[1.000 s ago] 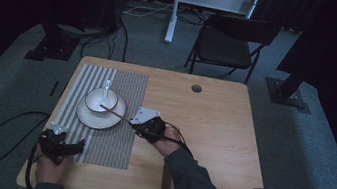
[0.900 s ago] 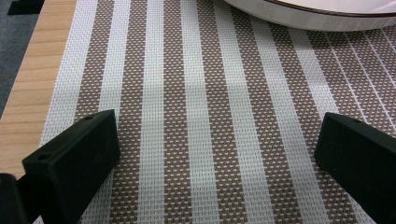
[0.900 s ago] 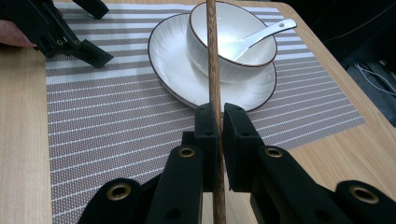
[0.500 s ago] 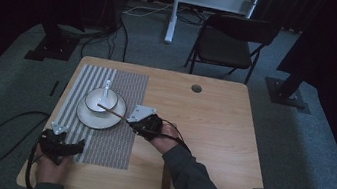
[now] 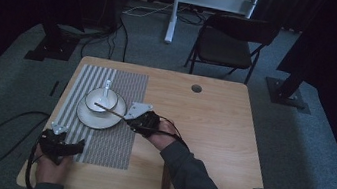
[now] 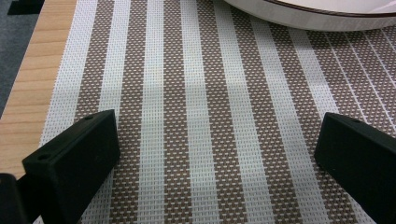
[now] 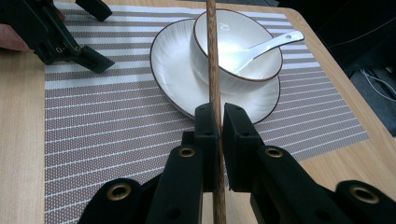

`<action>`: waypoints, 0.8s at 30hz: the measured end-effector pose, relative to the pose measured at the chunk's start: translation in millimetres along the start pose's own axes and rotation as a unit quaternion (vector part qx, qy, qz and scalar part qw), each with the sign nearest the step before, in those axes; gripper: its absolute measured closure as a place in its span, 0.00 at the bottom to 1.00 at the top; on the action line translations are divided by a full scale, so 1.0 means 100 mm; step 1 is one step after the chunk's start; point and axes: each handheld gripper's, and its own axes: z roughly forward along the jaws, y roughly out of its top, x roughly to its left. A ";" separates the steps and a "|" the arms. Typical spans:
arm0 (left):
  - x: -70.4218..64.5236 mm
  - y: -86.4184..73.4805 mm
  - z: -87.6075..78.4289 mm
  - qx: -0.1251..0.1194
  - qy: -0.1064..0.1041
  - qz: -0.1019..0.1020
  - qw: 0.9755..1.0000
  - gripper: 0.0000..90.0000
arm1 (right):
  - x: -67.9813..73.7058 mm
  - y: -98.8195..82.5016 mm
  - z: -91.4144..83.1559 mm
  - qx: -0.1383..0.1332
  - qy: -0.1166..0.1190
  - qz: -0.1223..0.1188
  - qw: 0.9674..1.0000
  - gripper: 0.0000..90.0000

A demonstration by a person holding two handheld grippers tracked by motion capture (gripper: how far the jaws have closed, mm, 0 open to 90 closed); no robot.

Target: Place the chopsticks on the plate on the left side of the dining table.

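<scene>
Right now the right gripper is clamped on a slim wooden chopstick, whose long axis runs straight ahead of its jaws over the glossy white bowl holding a spoon, on a round plate. Farther off, the left gripper rests open above the woven striped mat.

The left gripper is hovering low with its jaws standing wide apart over the striped placemat, the white plate's rim lying ahead, the desk edging the mat.
</scene>
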 end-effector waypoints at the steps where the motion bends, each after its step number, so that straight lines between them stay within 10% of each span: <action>1: 0.00 0.00 0.00 0.000 0.000 0.000 1.000 0.00 | 0.00 0.01 0.00 0.000 0.000 0.000 1.000 0.94; 24: 0.00 0.00 0.00 -0.001 0.000 0.000 1.000 0.00 | 0.01 0.11 0.17 0.004 0.029 -0.019 0.999 0.94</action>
